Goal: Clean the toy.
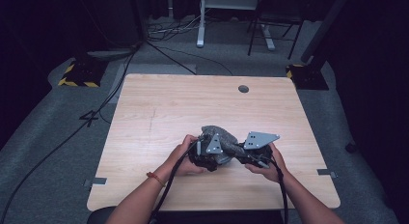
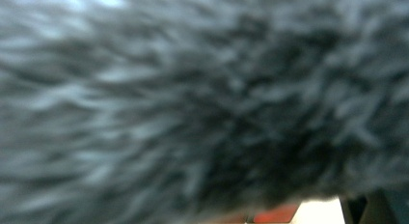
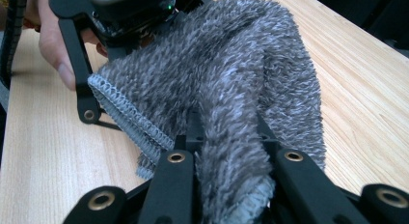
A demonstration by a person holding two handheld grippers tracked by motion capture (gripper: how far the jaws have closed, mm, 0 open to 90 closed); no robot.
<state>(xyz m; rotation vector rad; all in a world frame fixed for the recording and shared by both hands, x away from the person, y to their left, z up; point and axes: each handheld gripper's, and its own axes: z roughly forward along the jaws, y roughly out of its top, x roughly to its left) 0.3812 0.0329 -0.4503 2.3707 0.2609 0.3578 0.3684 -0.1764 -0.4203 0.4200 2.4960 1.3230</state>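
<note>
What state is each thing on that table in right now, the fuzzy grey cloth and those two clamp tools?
Grey fuzzy cloth: bunched up, lifted partly off the table, held at two spots.
Left hand-held gripper: shut on the cloth, pressed close against it.
Right hand-held gripper: shut on a fold of the cloth.
Wooden table: bare around the cloth.

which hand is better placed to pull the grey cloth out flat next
Probably the right. The right hand-held gripper pinches a free end of the fuzzy grey cloth, with bare table beside it. The left hand-held gripper clamps the bunched part and could anchor.
</note>
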